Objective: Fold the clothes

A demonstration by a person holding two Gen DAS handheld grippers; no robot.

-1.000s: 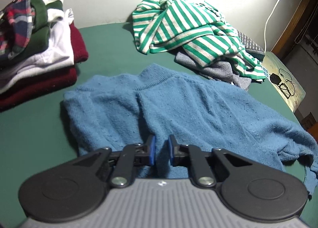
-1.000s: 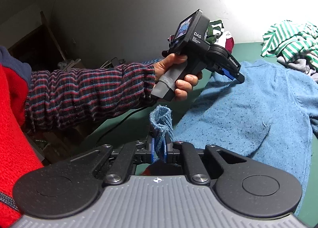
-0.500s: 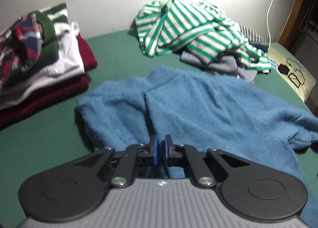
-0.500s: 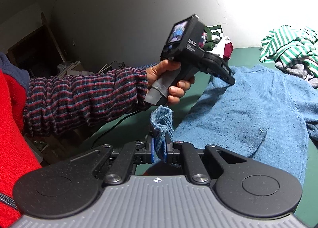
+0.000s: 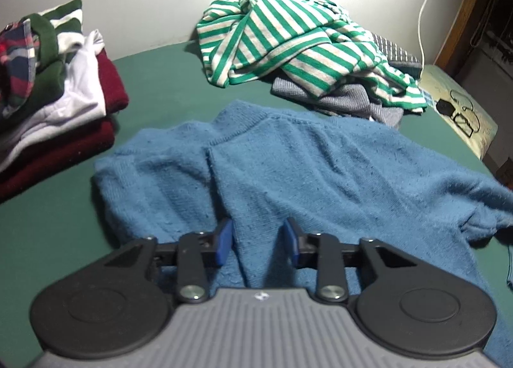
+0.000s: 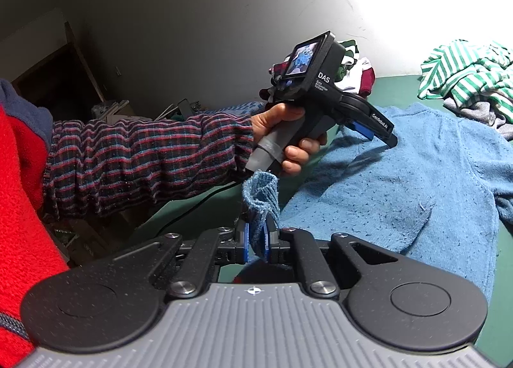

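A blue knitted sweater (image 5: 320, 175) lies spread and rumpled on the green table (image 5: 160, 86). My left gripper (image 5: 257, 236) stands open low over its near part, and a raised fold of the knit runs up between the blue pads without being clamped. In the right wrist view a hand (image 6: 288, 130) holds that left gripper (image 6: 380, 135) over the sweater (image 6: 416, 182). My right gripper (image 6: 255, 239) is shut on a ribbed edge of the blue sweater, which stands up as a small loop above the pads.
A stack of folded clothes (image 5: 64, 95) sits at the left. A heap with a green-and-white striped garment (image 5: 304, 37) over grey cloth (image 5: 349, 102) lies at the back. The table's right edge, a white cable (image 5: 423, 15) and a charger (image 5: 445, 106) are to the right. A plaid sleeve (image 6: 144, 156) crosses the left.
My left gripper closed on the sweater half a second ago and has now opened wide, letting the fold go. The right gripper still holds the ribbed edge.
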